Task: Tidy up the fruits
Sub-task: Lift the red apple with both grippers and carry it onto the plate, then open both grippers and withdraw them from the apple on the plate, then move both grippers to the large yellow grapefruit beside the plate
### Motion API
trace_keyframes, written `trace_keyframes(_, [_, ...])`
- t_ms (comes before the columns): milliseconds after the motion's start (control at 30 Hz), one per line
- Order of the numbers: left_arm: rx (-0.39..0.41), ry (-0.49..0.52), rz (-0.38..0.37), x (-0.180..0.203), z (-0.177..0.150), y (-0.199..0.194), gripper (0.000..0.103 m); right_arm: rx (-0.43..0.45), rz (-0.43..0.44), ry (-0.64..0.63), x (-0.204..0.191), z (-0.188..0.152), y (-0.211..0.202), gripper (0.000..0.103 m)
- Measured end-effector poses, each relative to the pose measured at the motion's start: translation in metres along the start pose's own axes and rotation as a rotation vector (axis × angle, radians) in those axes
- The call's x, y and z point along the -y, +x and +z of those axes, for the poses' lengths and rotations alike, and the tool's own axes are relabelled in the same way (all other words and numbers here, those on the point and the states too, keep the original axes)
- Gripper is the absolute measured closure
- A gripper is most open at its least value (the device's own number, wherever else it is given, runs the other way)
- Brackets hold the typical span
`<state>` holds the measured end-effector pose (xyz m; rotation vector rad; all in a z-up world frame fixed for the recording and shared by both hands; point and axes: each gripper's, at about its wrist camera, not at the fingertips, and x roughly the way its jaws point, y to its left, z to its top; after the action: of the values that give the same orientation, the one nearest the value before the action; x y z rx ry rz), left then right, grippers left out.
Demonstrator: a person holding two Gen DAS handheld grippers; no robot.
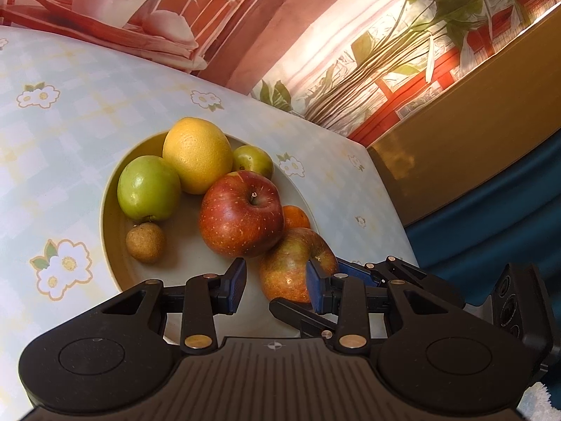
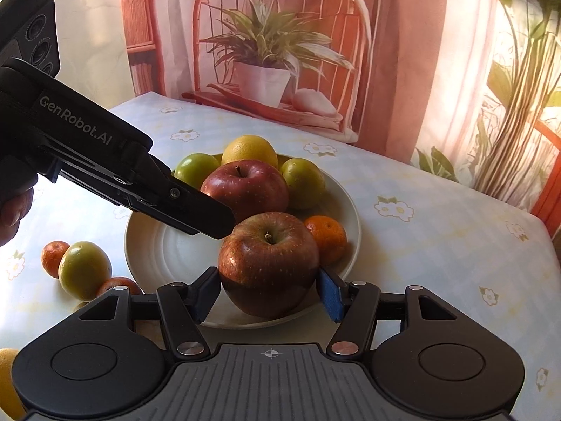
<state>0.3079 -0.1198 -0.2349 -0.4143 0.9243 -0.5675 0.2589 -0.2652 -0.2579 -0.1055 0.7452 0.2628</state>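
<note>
Right hand-held gripper [image 2: 268, 294]: clamped on a red-green apple [image 2: 268, 258], blue pads pressed against both flanks, apple at the near edge of the white plate [image 2: 350, 207], stem up. Contact between apple and plate cannot be told.

Left hand-held gripper [image 1: 275, 282]: jaws narrowly apart, nothing between the pads, tips over the near part of the plate, just beside the held apple; seen in the right view reaching in from the left, a hand [image 2: 14, 210] on its grip.

On the plate, behind the held apple: a second red apple [image 2: 245, 191], a small orange [image 2: 326, 236] to the right, two green fruits [image 2: 303, 182] flanking the red apple, a large yellow citrus [image 2: 249, 149] at the back. A small round brown fruit [image 1: 145, 242] near the plate's left side, seen in the left view only.

Off the plate, on the counter [image 2: 438, 238] to the left: a green fruit [image 2: 84, 270], a small orange [image 2: 54, 247] touching it, a reddish fruit [image 2: 117, 284] partly hidden. Flowered cloth over the counter.
</note>
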Motion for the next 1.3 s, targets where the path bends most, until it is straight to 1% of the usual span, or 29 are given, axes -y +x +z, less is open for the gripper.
trace_keyframes(167, [0.005,0.007,0.006,0.0,-0.001,-0.004,0.065,-0.006,-0.016,-0.029,-0.003,0.002,0.001,0.047])
trace_keyframes(267, [0.009,0.013,0.012,0.001,-0.003,-0.009,0.065,-0.008,-0.026,-0.028,-0.004,0.002,0.001,0.046])
trace_keyframes(400, [0.025,0.047,0.026,0.005,-0.006,-0.019,0.065,-0.011,-0.042,-0.012,-0.006,0.003,-0.001,0.046])
trace_keyframes(667, [0.069,0.104,0.068,0.007,-0.015,-0.048,0.065,0.024,-0.063,0.02,-0.012,-0.001,-0.019,0.045])
trace_keyframes(833, [0.104,0.16,0.128,0.007,-0.026,-0.072,0.065,0.056,-0.052,0.049,-0.019,-0.004,-0.035,0.045])
trace_keyframes(1000, [0.133,0.196,0.185,0.004,-0.037,-0.094,0.065,0.076,-0.032,0.064,-0.035,-0.011,-0.049,0.045])
trace_keyframes(1100, [0.15,0.212,0.224,0.002,-0.044,-0.105,0.065,0.085,-0.021,0.075,-0.045,-0.017,-0.056,0.045])
trace_keyframes(1300, [0.191,0.223,0.307,-0.001,-0.063,-0.125,0.065,0.11,-0.014,0.146,-0.062,-0.035,-0.067,0.045])
